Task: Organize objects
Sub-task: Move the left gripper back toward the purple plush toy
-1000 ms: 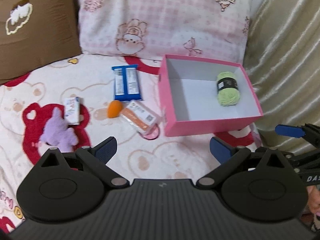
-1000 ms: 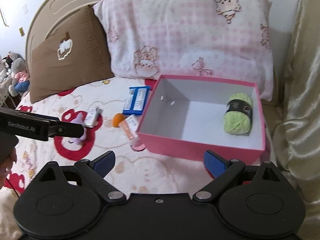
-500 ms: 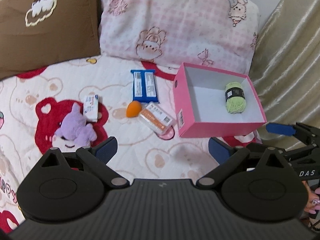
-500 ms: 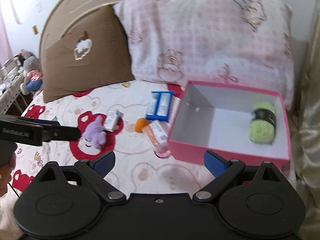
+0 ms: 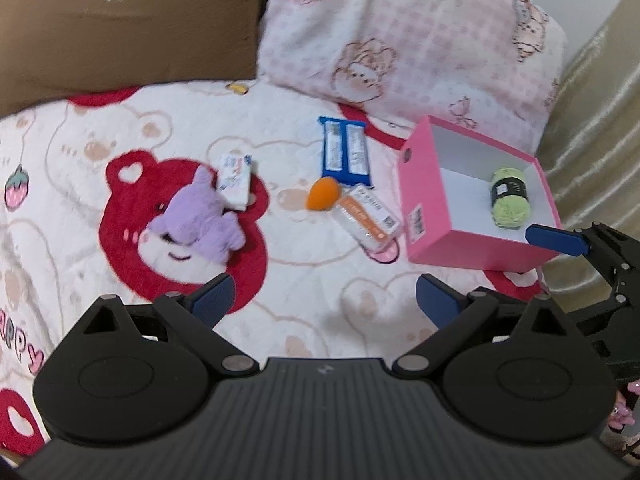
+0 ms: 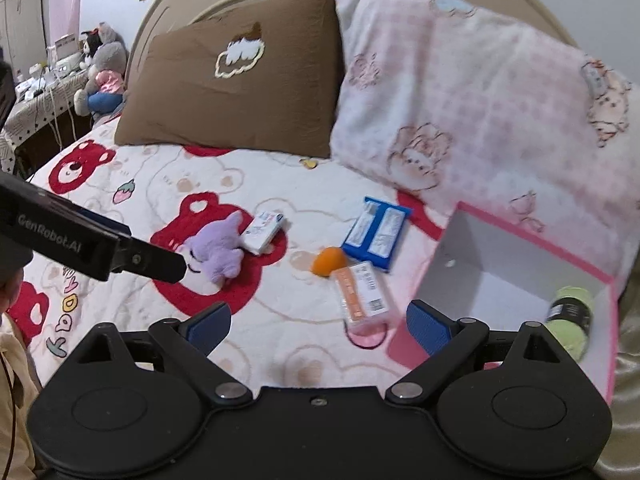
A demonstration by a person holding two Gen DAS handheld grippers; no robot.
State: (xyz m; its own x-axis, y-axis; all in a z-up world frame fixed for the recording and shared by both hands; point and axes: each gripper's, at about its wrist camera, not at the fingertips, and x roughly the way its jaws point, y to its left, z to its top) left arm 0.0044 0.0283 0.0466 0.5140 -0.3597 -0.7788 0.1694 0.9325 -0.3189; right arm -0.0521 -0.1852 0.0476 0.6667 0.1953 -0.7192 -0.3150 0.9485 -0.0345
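A pink box (image 5: 424,184) (image 6: 404,344) lies on the bed at the right with a green yarn ball (image 5: 510,198) (image 6: 570,328) inside. To its left lie an orange-and-white pack (image 5: 368,216) (image 6: 362,294), an orange egg-shaped sponge (image 5: 323,194) (image 6: 329,261), a blue twin-pack (image 5: 346,152) (image 6: 378,232), a small white carton (image 5: 236,176) (image 6: 264,231) and a purple plush (image 5: 200,216) (image 6: 216,252). My left gripper (image 5: 324,300) is open and empty, hovering short of the objects. My right gripper (image 6: 318,322) is open and empty too, near the orange-and-white pack.
A brown pillow (image 6: 236,80) and a pink checked pillow (image 6: 472,104) lean on the headboard. A shiny beige curtain (image 5: 600,92) hangs at the right. Stuffed toys (image 6: 100,72) sit on a side table far left. The bedcover (image 5: 120,120) has red bear prints.
Both grippers have swung leftward, so the pink box slid to the right of each view and the plush and carton came toward centre. Nothing was picked up.
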